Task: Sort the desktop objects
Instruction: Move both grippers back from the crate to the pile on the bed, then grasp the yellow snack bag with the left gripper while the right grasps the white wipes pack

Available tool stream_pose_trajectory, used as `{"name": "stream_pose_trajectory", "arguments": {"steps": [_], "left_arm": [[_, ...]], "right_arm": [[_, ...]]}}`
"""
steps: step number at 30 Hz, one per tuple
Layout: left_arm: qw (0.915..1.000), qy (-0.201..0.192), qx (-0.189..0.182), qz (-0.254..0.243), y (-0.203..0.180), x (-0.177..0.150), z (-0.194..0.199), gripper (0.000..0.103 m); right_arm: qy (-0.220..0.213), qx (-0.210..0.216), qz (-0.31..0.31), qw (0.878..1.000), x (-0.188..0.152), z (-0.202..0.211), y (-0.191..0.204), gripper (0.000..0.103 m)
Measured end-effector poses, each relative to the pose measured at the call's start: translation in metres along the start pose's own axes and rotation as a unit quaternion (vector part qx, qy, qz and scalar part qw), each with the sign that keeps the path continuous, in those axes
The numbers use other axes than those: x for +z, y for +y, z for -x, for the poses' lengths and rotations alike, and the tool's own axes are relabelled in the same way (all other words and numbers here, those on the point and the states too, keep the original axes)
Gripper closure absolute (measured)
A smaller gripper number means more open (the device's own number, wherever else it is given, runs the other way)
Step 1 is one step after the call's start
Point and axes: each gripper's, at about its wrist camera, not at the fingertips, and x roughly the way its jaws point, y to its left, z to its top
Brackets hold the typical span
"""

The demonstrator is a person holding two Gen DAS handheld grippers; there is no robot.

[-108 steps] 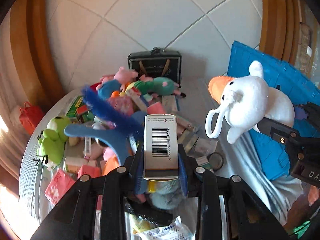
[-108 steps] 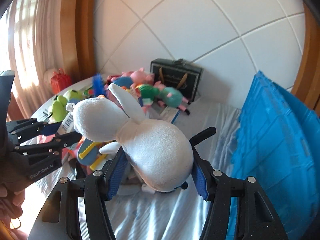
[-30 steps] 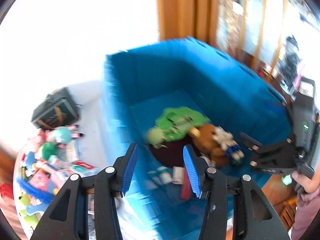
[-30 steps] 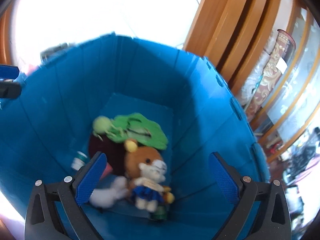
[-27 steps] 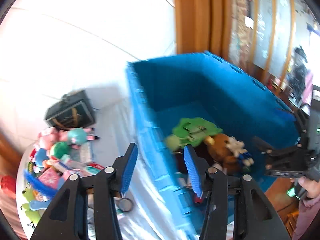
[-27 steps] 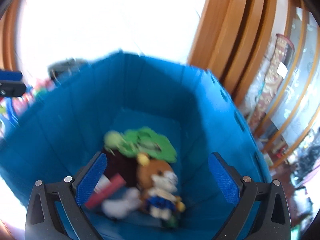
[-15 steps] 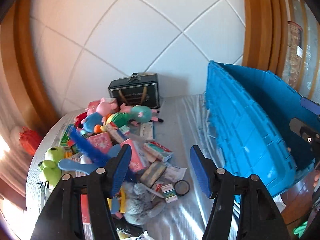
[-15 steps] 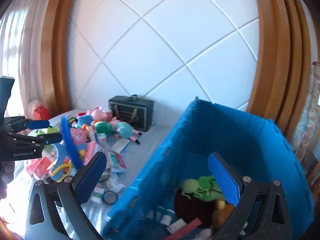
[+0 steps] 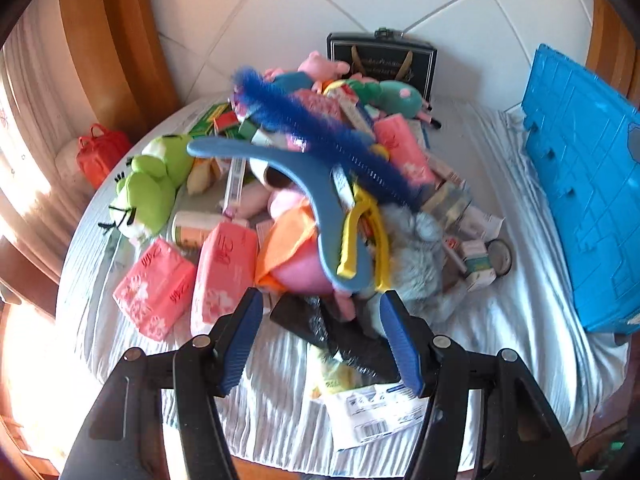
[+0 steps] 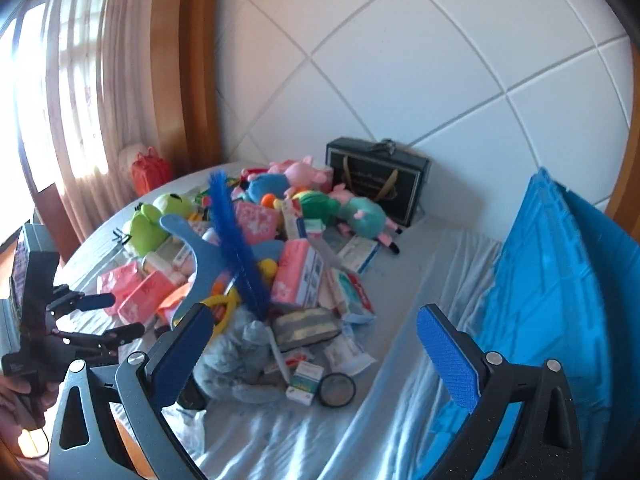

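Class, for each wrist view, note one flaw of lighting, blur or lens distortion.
Left wrist view: sun glare whitens the lower left by the red bag; the blue brush is slightly smeared. Right wrist view: the curtained window is overexposed; fisheye bends the wall seams and the blue crate.

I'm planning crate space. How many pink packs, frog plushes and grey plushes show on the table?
Pink packs: 4
Frog plushes: 1
Grey plushes: 1
Total: 6
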Motion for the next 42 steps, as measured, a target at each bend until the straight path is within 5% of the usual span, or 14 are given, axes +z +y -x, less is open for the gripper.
{"name": "stream_pose_trajectory", "arguments": {"steps": [5,12,14,16,18,28,30,34,42], "left_arm": [[0.9984,0.054,-0.014,0.002,0.016,-0.040,-0.039,0.043],[0.9929,0.115,-0.025,0.016,0.036,-0.070,-0.078,0.043],[0.9925,0.119,-0.026,0.011,0.034,-0.074,-0.085,0.043],[0.9921,0.121,-0.034,0.005,0.031,-0.077,-0.089,0.043],[0.9912,0.125,-0.045,0.001,0.026,-0.078,-0.092,0.043],[0.9860,0.142,-0.076,-0.043,-0.002,-0.073,-0.113,0.044],[0.9859,0.138,-0.086,-0.039,-0.002,-0.074,-0.115,0.054],[0.9857,0.135,-0.096,-0.031,0.003,-0.075,-0.107,0.077],[0.9876,0.132,-0.084,-0.002,0.029,-0.085,-0.081,0.086]], "right_arm": [[0.093,0.026,-0.026,0.995,-0.051,-0.059,0.012,0.000],[0.219,0.076,-0.046,0.972,-0.124,-0.119,0.049,0.000],[0.242,0.085,-0.047,0.965,-0.134,-0.128,0.058,0.015],[0.265,0.102,-0.056,0.957,-0.144,-0.138,0.065,0.042],[0.281,0.118,-0.062,0.950,-0.149,-0.144,0.072,0.043],[0.307,0.160,-0.049,0.937,-0.157,-0.153,0.101,0.049],[0.307,0.169,-0.045,0.935,-0.160,-0.154,0.107,0.074],[0.291,0.158,-0.028,0.943,-0.155,-0.143,0.107,0.075],[0.258,0.105,-0.083,0.957,-0.147,-0.117,0.043,0.075]]}}
